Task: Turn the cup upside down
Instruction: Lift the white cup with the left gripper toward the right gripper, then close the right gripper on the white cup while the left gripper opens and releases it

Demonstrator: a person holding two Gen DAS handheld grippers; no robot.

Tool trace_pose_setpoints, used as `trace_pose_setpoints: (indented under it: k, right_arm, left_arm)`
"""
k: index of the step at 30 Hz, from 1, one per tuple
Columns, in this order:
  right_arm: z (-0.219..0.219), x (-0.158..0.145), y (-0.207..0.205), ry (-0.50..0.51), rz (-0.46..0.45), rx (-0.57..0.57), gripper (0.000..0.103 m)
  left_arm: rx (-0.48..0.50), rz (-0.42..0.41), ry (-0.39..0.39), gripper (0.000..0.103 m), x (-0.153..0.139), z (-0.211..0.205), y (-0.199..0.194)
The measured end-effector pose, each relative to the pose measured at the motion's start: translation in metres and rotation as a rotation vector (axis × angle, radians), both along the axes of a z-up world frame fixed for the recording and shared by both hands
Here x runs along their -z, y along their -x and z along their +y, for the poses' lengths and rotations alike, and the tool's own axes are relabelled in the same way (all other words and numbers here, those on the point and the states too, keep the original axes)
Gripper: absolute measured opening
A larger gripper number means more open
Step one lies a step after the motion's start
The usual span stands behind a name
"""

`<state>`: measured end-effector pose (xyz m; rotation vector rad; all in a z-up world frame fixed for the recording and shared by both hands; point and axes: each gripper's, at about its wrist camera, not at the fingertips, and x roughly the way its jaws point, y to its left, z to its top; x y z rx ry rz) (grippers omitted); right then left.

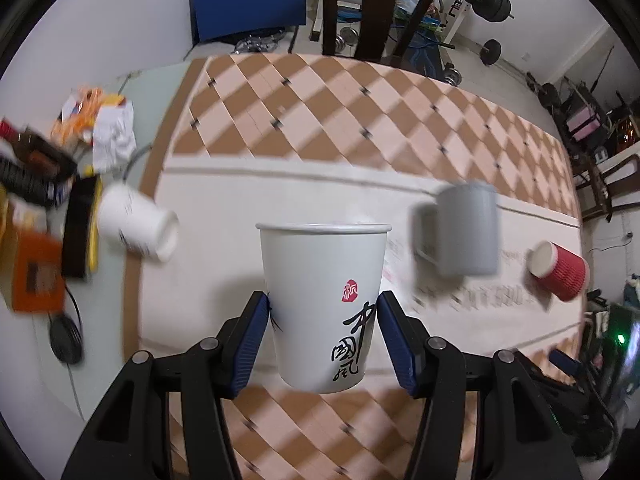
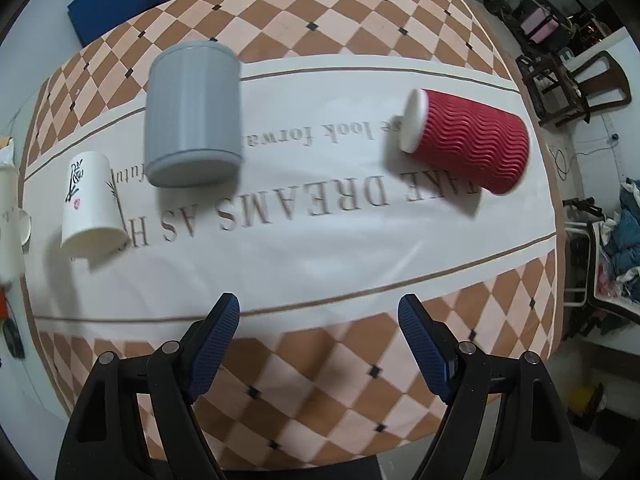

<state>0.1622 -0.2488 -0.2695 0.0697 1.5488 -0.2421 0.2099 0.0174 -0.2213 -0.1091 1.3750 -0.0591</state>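
Observation:
My left gripper [image 1: 322,316] is shut on a white paper cup with black calligraphy [image 1: 324,304], held upright with its rim up, above the table. My right gripper [image 2: 319,312] is open and empty over the near part of the table. In the right wrist view a white calligraphy cup [image 2: 94,204] stands upside down at the left, a grey mug [image 2: 194,114] stands upside down beside it, and a red ribbed cup [image 2: 468,144] lies on its side at the right. In the left wrist view the grey mug [image 1: 464,228] and red cup [image 1: 560,270] appear blurred.
The table has a checkered cloth [image 2: 340,12] with a white lettered band [image 2: 320,240]. Another white cup [image 1: 136,224] lies on its side at the left edge. Clutter of boxes and paper [image 1: 48,168] sits left of the table. Chairs [image 2: 580,84] stand to the right.

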Motion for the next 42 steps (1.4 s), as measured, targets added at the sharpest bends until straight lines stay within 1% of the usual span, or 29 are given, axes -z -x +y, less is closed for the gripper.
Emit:
trace_pose_setpoints:
  k: [3, 6, 8, 11, 13, 15, 17, 20, 22, 26, 29, 31, 34, 35, 36, 38, 41, 42]
  right_arm:
    - [-0.023, -0.004, 0.010, -0.002, -0.017, -0.018, 0.083]
    - [-0.046, -0.003, 0.017, -0.001, -0.015, -0.037, 0.083]
    - [-0.059, 0.000, 0.022, 0.005, -0.010, -0.049, 0.083]
    - [-0.081, 0.010, 0.031, 0.011, 0.010, -0.056, 0.083]
    - [-0.094, 0.019, 0.037, 0.018, 0.029, -0.053, 0.083]
    - [-0.104, 0.026, 0.042, 0.022, 0.046, -0.047, 0.083]
    - [-0.114, 0.033, 0.046, 0.027, 0.063, -0.035, 0.083]
    - [-0.128, 0.040, 0.052, 0.035, 0.080, -0.009, 0.083]
    - [-0.134, 0.042, 0.055, 0.037, 0.081, 0.010, 0.083]
    - [-0.143, 0.039, 0.061, 0.044, 0.071, 0.036, 0.083]
    - [-0.143, 0.035, 0.064, 0.051, 0.068, 0.031, 0.083]
    - [-0.144, 0.032, 0.067, 0.053, 0.064, 0.032, 0.083]
    - [-0.145, 0.025, 0.069, 0.048, 0.054, 0.047, 0.084]
    - [-0.147, 0.023, 0.069, 0.044, 0.053, 0.051, 0.084]
    - [-0.148, 0.021, 0.069, 0.039, 0.054, 0.056, 0.085]
    - [-0.150, 0.018, 0.069, 0.036, 0.052, 0.055, 0.086]
    - [-0.148, 0.003, 0.068, 0.016, 0.022, 0.042, 0.088]
    - [-0.142, -0.005, 0.068, 0.003, 0.005, 0.024, 0.091]
  left_arm:
    - [-0.013, 0.019, 0.026, 0.053, 0.000, -0.030, 0.023]
    - [-0.032, 0.061, 0.085, 0.053, 0.006, -0.062, 0.050]
    - [-0.041, 0.106, 0.140, 0.053, 0.016, -0.083, 0.064]
    - [-0.038, 0.200, 0.233, 0.053, 0.047, -0.113, 0.076]
    - [-0.028, 0.242, 0.255, 0.053, 0.061, -0.136, 0.082]
    - [-0.014, 0.267, 0.250, 0.053, 0.076, -0.148, 0.081]
    - [0.004, 0.283, 0.226, 0.053, 0.090, -0.158, 0.079]
    - [0.051, 0.282, 0.177, 0.053, 0.099, -0.174, 0.081]
    - [0.080, 0.281, 0.151, 0.053, 0.105, -0.176, 0.084]
    - [0.107, 0.266, 0.145, 0.054, 0.103, -0.176, 0.081]
    - [0.114, 0.263, 0.141, 0.056, 0.102, -0.172, 0.081]
    - [0.096, 0.258, 0.123, 0.057, 0.101, -0.170, 0.082]
    - [0.044, 0.269, 0.168, 0.057, 0.101, -0.165, 0.083]
    - [0.046, 0.272, 0.172, 0.064, 0.100, -0.165, 0.082]
    - [0.046, 0.268, 0.157, 0.079, 0.098, -0.166, 0.082]
    - [0.046, 0.244, 0.156, 0.093, 0.090, -0.163, 0.082]
    - [0.031, 0.221, 0.119, 0.094, 0.074, -0.154, 0.082]
    - [0.021, 0.204, 0.111, 0.094, 0.063, -0.147, 0.084]
